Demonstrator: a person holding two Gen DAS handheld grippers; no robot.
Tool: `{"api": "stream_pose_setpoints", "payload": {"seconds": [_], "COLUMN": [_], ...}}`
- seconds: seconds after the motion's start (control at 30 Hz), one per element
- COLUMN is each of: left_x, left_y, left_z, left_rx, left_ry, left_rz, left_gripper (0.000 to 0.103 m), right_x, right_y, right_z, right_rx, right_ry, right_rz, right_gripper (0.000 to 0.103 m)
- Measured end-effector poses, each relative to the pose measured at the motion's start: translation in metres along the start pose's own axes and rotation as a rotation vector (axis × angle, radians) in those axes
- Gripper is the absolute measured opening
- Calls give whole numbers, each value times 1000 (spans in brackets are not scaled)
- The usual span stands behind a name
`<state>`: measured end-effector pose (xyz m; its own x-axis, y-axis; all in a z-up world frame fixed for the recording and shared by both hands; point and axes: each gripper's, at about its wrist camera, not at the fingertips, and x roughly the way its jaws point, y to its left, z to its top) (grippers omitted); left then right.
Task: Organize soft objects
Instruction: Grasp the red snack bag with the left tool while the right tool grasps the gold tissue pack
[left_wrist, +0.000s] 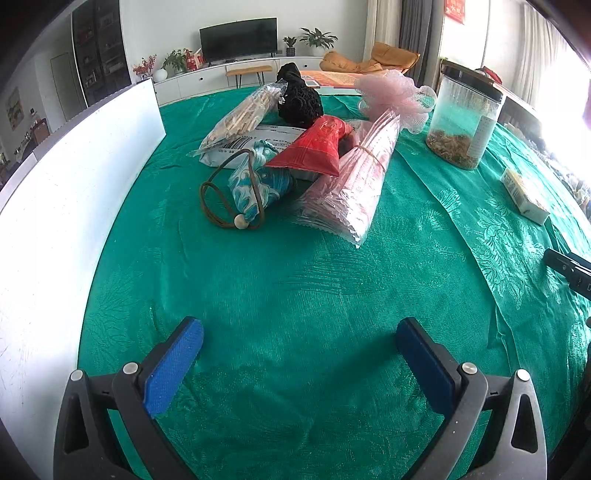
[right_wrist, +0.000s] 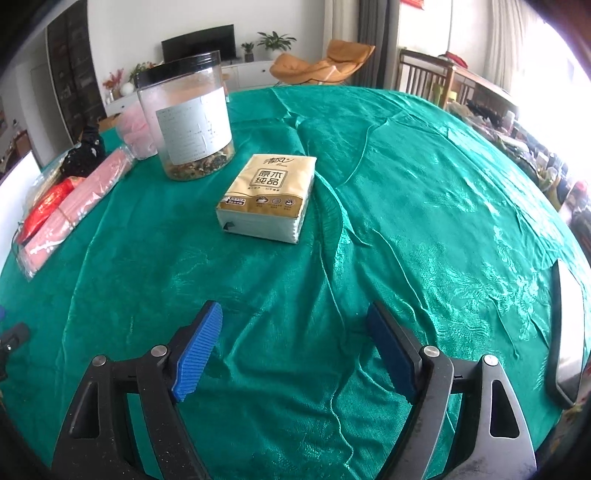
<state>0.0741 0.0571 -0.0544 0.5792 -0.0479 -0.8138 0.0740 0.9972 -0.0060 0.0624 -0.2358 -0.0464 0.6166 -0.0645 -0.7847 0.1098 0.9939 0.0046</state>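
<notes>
A heap of soft things lies on the green tablecloth (left_wrist: 295, 280): a blue patterned pouch (left_wrist: 255, 184) with a brown cord, a red packet (left_wrist: 317, 146), a pink plastic pack (left_wrist: 354, 177), a black mesh pouch (left_wrist: 297, 98), a pink bath puff (left_wrist: 397, 98) and a clear bag of sticks (left_wrist: 240, 118). My left gripper (left_wrist: 299, 332) stands open over bare cloth, well short of the heap. A gold tissue pack (right_wrist: 267, 199) lies apart, ahead of my right gripper (right_wrist: 295, 325), which is open with nothing between its fingers. The pink pack (right_wrist: 74, 210) shows at left there.
A clear jar with a black lid (left_wrist: 465, 118) (right_wrist: 188, 118) stands between the heap and the tissue pack (left_wrist: 524, 195). A white board (left_wrist: 74, 192) rises along the table's left side. A grey flat object (right_wrist: 567, 332) lies at the right edge.
</notes>
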Motion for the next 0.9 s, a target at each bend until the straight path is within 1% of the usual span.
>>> {"api": "stream_pose_setpoints", "payload": {"seconds": [0.3, 0.37, 0.4, 0.43, 0.53, 0.57, 0.63, 0.67, 0.7, 0.73, 0.77, 0.8, 0.83, 0.87, 0.9], "left_x": [0, -2, -6, -12, -29, -28, -14, -2, 11, 25, 38, 48, 54, 56, 56], "left_y": [0, 0, -1, 0, -2, -3, -8, -10, -12, -15, -18, -20, -21, -22, -23], "left_z": [0, 4, 9, 19, 60, 76, 107, 121, 131, 139, 145, 147, 148, 150, 153], "left_rx": [3, 12, 11, 7, 2, 8, 27, 42, 60, 78, 97, 115, 124, 122, 122], "left_ry": [1, 21, 17, -6, -97, -106, -72, -37, 5, 50, 91, 125, 147, 151, 156], "left_rz": [-4, -34, -62, -79, -83, -75, -46, -31, -19, -11, -6, 3, 0, -20, -46], "left_gripper": [103, 102, 101, 101, 101, 101, 85, 69, 64, 64, 61, 53, 51, 44, 24], "right_x": [-1, -1, -1, -1, -1, -1, -1, -1, -1, -1, -1, -1, -1, -1, -1], "right_y": [2, 2, 2, 2, 2, 2, 2, 2, 2, 2, 2, 2, 2, 2, 2], "right_z": [-1, -1, -1, -1, -1, -1, -1, -1, -1, -1, -1, -1, -1, -1, -1], "right_rx": [-1, -1, -1, -1, -1, -1, -1, 0, 0, 0, 0, 0, 0, 1, 1], "right_ry": [1, 1, 0, 0, 1, 1, 1, 1, 1, 0, 0, 0, 0, 0, -1], "right_rz": [2, 2, 2, 2, 2, 1, 2, 2, 2, 2, 2, 2, 2, 3, 4], "right_gripper": [85, 85, 85, 85, 85, 85, 85, 85, 85, 85, 85, 85, 85, 85, 85]}}
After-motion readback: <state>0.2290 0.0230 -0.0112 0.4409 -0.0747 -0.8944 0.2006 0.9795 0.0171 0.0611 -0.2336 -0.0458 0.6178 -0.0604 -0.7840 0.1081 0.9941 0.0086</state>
